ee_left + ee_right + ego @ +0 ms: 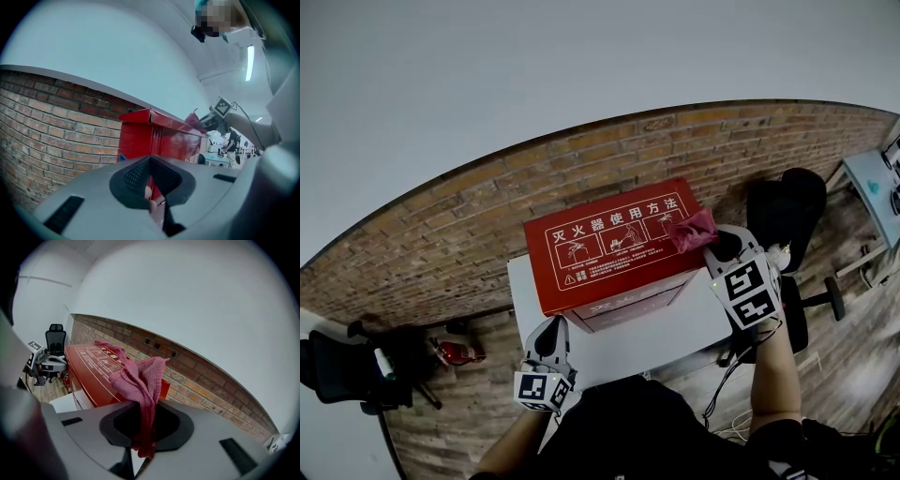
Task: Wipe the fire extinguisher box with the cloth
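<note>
**Cloth at the far right corner of the fire extinguisher box lid**

The red fire extinguisher box point(614, 248) stands on a white table point(661, 337), with a brick wall point(478, 220) behind it. The lid carries the white heading "灭火器使用方法" above three framed pictograms; the smaller print below them and on the front face is too small to read. The right gripper point(719, 246) is at the right end of the box, its jaws clamped on the pink cloth point(694, 230), which lies bunched on the lid's far right corner. The left gripper point(550, 330) is just in front of the box's front left corner, over the table edge, with its jaws together and nothing between them. A black office chair point(787, 214) stands to the right of the box.
</note>
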### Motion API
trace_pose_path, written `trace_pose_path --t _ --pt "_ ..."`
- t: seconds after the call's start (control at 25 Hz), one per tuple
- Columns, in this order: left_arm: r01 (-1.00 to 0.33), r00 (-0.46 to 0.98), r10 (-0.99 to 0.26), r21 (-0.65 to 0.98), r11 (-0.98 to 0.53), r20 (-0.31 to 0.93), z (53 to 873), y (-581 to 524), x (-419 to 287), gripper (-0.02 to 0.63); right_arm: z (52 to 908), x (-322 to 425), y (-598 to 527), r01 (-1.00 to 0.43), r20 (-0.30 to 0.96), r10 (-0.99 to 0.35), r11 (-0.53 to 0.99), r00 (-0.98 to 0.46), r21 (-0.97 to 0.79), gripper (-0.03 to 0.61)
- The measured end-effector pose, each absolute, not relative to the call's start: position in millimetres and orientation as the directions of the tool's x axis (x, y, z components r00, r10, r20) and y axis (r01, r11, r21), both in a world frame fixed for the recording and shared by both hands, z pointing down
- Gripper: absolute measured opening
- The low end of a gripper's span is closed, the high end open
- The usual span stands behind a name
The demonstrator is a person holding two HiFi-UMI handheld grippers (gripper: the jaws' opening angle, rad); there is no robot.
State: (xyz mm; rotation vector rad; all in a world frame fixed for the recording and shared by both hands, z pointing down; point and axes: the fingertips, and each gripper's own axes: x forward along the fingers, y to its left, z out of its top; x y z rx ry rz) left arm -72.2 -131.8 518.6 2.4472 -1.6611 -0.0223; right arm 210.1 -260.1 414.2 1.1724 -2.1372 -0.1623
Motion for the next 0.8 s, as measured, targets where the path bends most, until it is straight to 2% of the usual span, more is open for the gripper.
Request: trace_pose_path --t 0.56,0.8 --pt "-0.961 0.256 -0.963 0.133 -0.244 0.08 510.1 -121.4 -66.1 0.034 408.0 241.0 -267.6 -0.804 0.344 -0.853 0.5 -0.392 0.322 0.069" --pt "-0.978 0.181 -0.982 0.114 -0.174 0.057 501.6 -106.0 -77.2 0.034 393.2 250.6 -256.3 -0.864 0.188 -0.902 0.427 -0.388 0.268 0.069"
